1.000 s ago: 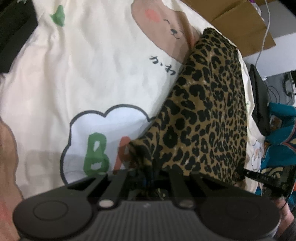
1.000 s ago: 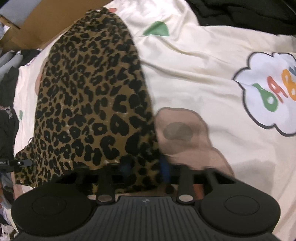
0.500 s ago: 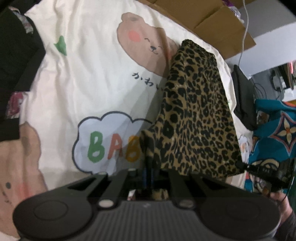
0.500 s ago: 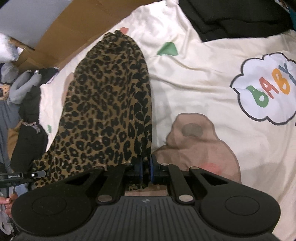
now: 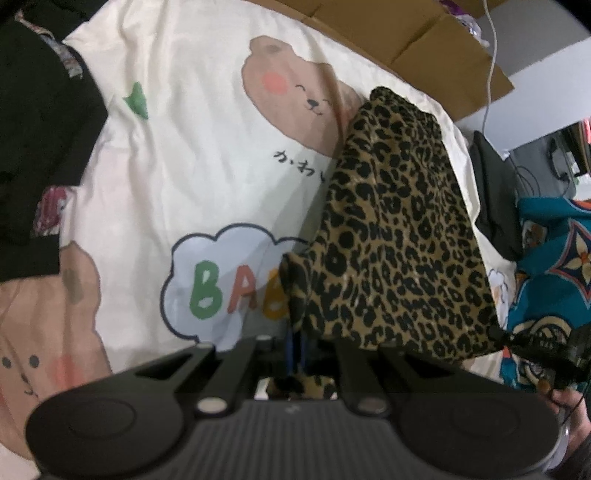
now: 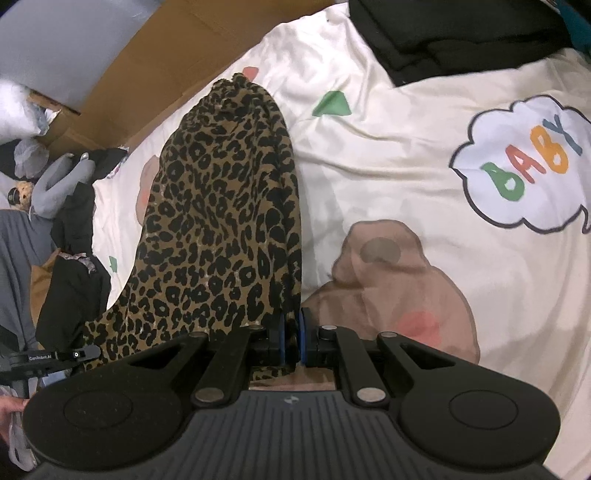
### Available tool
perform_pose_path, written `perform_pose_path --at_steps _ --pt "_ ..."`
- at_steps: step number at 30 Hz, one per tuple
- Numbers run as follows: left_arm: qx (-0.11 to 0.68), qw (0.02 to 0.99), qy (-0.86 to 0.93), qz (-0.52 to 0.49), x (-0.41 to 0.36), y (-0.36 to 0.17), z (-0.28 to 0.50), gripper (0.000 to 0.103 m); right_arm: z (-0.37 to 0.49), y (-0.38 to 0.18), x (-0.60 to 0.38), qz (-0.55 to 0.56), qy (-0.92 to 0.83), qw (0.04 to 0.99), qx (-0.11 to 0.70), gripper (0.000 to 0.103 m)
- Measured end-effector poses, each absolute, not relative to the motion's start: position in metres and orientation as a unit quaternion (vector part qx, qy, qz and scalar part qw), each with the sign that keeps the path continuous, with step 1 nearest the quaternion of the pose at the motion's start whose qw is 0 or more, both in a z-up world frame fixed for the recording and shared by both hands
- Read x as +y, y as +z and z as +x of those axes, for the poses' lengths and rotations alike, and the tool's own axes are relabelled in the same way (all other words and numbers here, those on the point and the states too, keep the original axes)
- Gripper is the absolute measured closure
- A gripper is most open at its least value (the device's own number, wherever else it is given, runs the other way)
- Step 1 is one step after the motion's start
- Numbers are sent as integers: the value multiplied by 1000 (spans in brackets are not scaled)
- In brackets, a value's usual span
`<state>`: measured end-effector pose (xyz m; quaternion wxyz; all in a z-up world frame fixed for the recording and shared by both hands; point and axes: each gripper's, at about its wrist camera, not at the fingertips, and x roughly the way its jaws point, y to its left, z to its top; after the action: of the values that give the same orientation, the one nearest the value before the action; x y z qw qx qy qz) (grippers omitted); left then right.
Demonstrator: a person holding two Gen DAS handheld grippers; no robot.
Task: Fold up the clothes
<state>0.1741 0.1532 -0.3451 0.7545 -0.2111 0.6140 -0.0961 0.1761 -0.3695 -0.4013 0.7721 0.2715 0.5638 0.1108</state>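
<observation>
Surface: cream bedsheet (image 5: 192, 155), printed with brown bears, green shapes and a cloud reading "BABY". Cardboard (image 6: 155, 74) lies beyond its far edge; black clothes (image 6: 461, 33) are piled at one corner.

Item: leopard-print garment (image 6: 221, 221), tan with black spots, thin cloth, gathered at the far end, which rests on the sheet beside a printed bear's face. The near edge is raised off the sheet and hangs stretched between two grippers.

Left gripper (image 5: 295, 347): jaws nearly closed, pinching one near corner. Right gripper (image 6: 290, 343): likewise, clamped on the other.

Obscured: garment type and underside; near hem hidden behind the gripper bodies.
</observation>
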Motion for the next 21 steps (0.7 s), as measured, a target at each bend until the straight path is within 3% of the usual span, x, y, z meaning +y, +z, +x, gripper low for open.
perform_pose_path --at_steps 14,17,21 --pt "616 744 -75 -248 169 -395 160 99 178 -429 -365 265 80 763 584 98" --pt "644 728 -51 -231 167 -415 167 85 182 -437 -358 240 62 765 595 95" --pt "658 722 -50 -208 166 -418 175 81 185 -435 -351 204 48 775 597 91"
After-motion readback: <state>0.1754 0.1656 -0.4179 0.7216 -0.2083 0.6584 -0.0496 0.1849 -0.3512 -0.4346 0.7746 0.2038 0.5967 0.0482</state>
